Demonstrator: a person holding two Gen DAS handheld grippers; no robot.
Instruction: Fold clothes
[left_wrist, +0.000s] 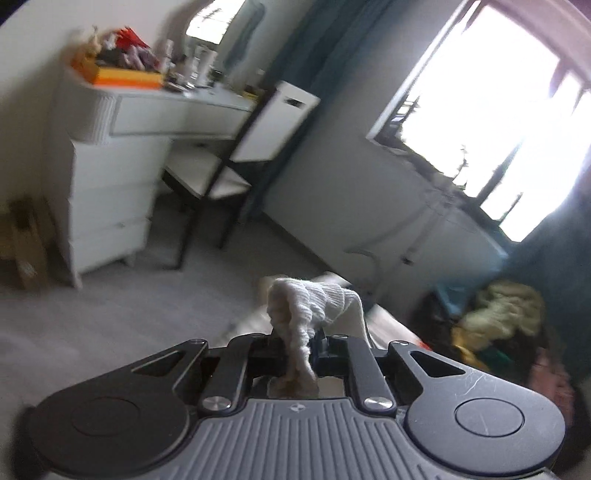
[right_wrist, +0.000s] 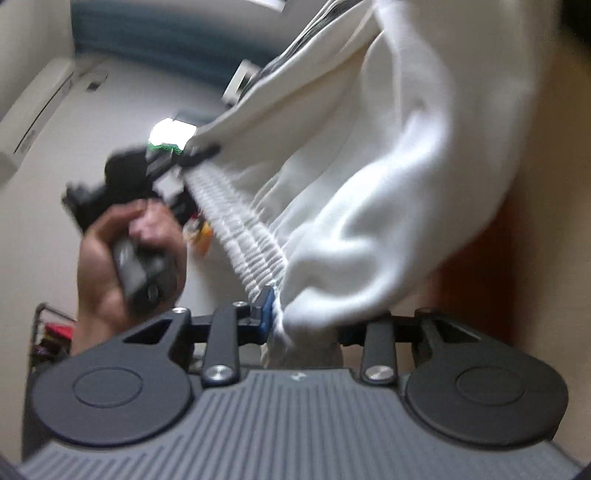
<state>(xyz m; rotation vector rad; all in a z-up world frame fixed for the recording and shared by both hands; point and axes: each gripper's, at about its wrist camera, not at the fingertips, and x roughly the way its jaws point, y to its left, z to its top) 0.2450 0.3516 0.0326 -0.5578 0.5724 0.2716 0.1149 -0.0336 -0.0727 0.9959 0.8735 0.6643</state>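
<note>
The left hand-held gripper (left_wrist: 295, 343) has its jaws pinched tight on a bunched, ribbed edge of a white garment (left_wrist: 314, 306). The knit wad rises out of the closed jaws toward 12 o'clock, and more white cloth trails off toward 3 o'clock. Both views are blurred by motion.

In the right wrist view, the right hand-held gripper (right_wrist: 280, 321) is clamped on the same white garment (right_wrist: 369, 206), gripping it at the ribbed band beside a blue finger pad (right_wrist: 266, 314). From there the ribbed band (right_wrist: 236, 221) stretches taut toward 10 o'clock, up to the left hand-held gripper (right_wrist: 184, 157), which grips its far end. The person's hand (right_wrist: 122, 251) is wrapped around that gripper's handle, at 9 o'clock in the frame. The rest of the garment billows in thick folds toward 1 o'clock, filling the upper right of the view. So the garment hangs in the air between the 2 grippers, held by its ribbed band.

Behind the left gripper, a white dressing worktop (left_wrist: 147, 110) with drawers stands at 10 o'clock, cluttered with bottles and an orange box (left_wrist: 125, 75). A white-seated chair (left_wrist: 236, 155) with a dark frame is just beside it. A bright window (left_wrist: 491, 122) fills 2 o'clock, flanked by teal curtains (left_wrist: 295, 74). A heap of yellowish clothes (left_wrist: 498, 310) lies at 3 o'clock, low on the right. A wall air conditioner (right_wrist: 33, 118) shows at 10 o'clock in the right wrist view.
</note>
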